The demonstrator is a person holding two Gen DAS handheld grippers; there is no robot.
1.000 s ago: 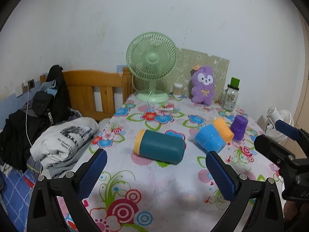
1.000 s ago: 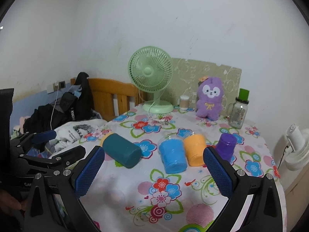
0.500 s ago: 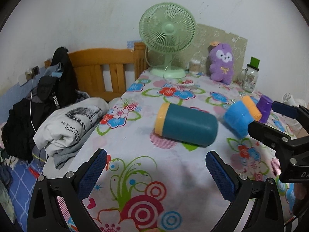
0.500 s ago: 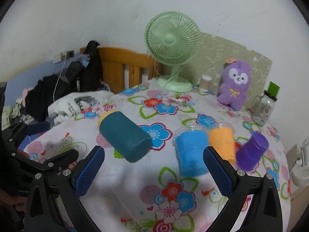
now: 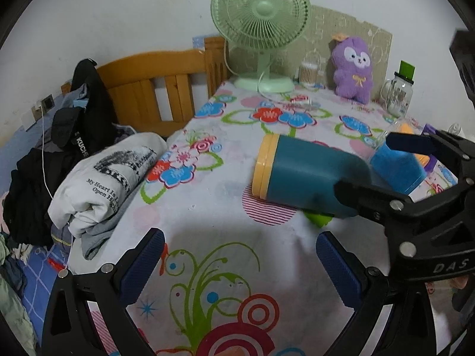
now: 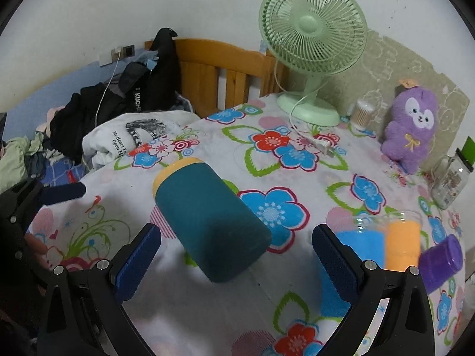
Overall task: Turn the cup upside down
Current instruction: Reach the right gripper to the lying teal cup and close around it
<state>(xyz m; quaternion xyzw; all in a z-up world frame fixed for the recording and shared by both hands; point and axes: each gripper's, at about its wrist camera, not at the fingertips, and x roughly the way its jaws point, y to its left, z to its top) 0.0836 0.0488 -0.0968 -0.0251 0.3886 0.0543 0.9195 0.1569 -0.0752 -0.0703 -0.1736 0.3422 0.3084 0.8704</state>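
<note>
Both claws, left [image 5: 239,264] and right [image 6: 236,256], gape empty near the teal cup [image 6: 207,222]; clothing [image 5: 80,145] reads "KUCHE".

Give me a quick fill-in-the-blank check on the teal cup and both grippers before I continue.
1. The teal cup lies on its ____ on the floral tablecloth.
2. The band at its far end is ____ in colour.
3. The right gripper has its jaws ____, with the cup's near end between them.
4. The left gripper holds ____.

Missing words: side; yellow; open; nothing
</note>
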